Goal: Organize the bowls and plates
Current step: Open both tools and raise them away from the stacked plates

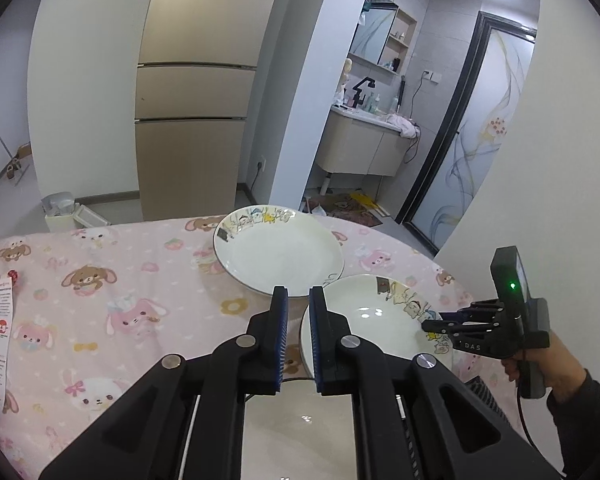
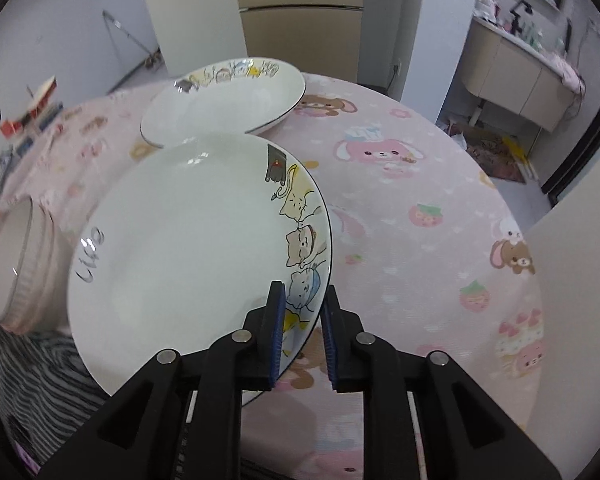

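Right wrist view: my right gripper (image 2: 300,312) straddles the near plate (image 2: 188,248) rim, jaws slightly spread, the pads not clearly pressing it. My left gripper (image 1: 298,308) is pressed together, pinching nothing. Beyond, the far plate (image 2: 224,100) lies on the pink tablecloth (image 2: 420,220). I judge stacking the 2 plates is in hand; next calls for a firm regrip.

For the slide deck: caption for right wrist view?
Right gripper fingers straddle the rim of the near cat-print plate; second plate behind on pink tablecloth.
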`<action>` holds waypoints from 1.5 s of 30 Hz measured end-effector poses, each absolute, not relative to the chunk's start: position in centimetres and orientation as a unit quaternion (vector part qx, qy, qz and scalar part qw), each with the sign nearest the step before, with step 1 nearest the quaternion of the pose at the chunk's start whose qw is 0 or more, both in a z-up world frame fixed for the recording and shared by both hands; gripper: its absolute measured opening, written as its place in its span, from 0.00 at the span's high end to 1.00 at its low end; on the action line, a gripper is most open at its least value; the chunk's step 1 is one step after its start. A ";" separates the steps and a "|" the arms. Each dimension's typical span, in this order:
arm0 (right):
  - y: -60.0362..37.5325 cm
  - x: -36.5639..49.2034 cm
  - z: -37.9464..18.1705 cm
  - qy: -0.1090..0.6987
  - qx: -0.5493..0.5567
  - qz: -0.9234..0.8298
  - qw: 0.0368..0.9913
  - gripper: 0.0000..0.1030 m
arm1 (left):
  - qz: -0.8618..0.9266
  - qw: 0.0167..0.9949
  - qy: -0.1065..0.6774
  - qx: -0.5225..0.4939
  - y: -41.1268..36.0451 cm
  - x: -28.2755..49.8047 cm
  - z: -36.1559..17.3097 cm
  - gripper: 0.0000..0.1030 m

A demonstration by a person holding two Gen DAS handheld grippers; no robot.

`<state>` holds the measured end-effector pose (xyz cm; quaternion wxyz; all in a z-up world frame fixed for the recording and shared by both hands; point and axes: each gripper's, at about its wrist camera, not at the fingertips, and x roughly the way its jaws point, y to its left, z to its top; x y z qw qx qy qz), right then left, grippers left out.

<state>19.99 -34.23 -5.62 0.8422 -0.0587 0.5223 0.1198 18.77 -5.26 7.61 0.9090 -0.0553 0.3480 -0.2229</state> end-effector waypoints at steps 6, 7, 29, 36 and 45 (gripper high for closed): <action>-33.3 19.2 -5.7 0.518 -0.110 0.106 0.842 0.83 | -0.220 0.905 0.361 -0.055 -4.9 19.0 7.0 0.89; -33.4 19.1 -5.5 0.514 -0.108 0.107 0.844 0.83 | -0.218 0.905 0.361 -0.056 -4.8 19.0 6.9 0.88; -31.0 18.8 11.4 0.157 0.138 0.212 0.955 0.00 | -0.163 0.960 0.222 0.038 -7.4 16.0 13.7 0.00; -28.9 19.0 15.5 0.095 0.106 0.231 0.962 0.00 | -0.177 0.963 0.202 0.005 -6.3 17.3 17.4 0.00; -29.2 21.3 15.5 0.120 0.052 0.244 0.961 0.00 | -0.152 0.962 0.225 -0.030 -4.9 22.5 19.5 0.00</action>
